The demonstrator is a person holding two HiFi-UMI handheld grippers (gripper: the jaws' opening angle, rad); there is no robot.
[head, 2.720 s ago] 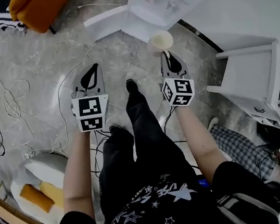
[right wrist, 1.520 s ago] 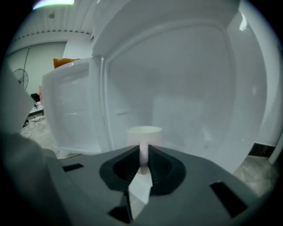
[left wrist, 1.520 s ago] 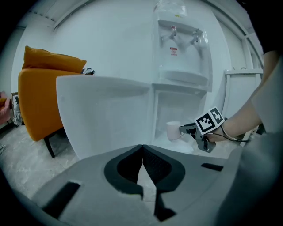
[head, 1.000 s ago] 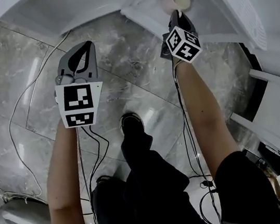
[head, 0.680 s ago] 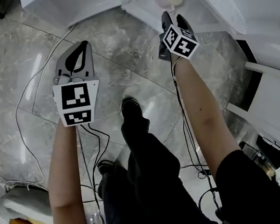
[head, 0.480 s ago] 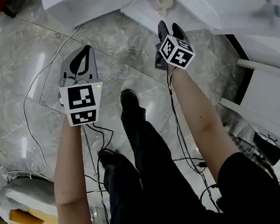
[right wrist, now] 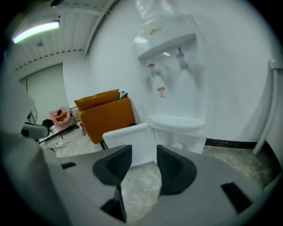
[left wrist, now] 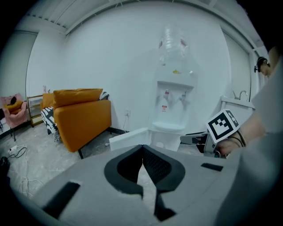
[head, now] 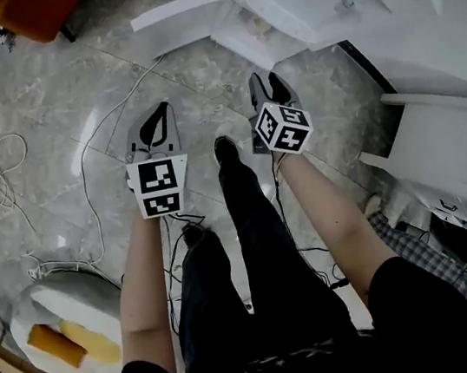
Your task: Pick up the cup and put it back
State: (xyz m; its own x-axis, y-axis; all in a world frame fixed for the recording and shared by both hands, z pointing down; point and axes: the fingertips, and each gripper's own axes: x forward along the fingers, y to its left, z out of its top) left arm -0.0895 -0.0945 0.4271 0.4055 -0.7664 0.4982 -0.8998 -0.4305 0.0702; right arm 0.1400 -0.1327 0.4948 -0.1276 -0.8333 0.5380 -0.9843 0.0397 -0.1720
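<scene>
The pale cup (right wrist: 177, 145) stands inside the low open compartment of the white water dispenser (right wrist: 172, 57), small and far ahead in the right gripper view. My right gripper (right wrist: 143, 152) is well back from it, held over the floor (head: 265, 80). Its jaws stand apart with only floor showing between them, and they have just been closing a little. My left gripper (left wrist: 142, 148) hangs beside it (head: 160, 111), its pads meeting at the tips, with nothing held. The right gripper's marker cube (left wrist: 223, 126) shows in the left gripper view.
The dispenser's white door (head: 179, 10) hangs open toward the floor. An orange sofa (left wrist: 82, 114) stands at the left and a white cabinet (head: 446, 139) at the right. Cables (head: 2, 165) trail over the marble floor. The person's legs (head: 248, 223) are below the grippers.
The right gripper let go of the cup in the dispenser's compartment and drew back. Both grippers came up and away from the dispenser, which now lies farther off.
</scene>
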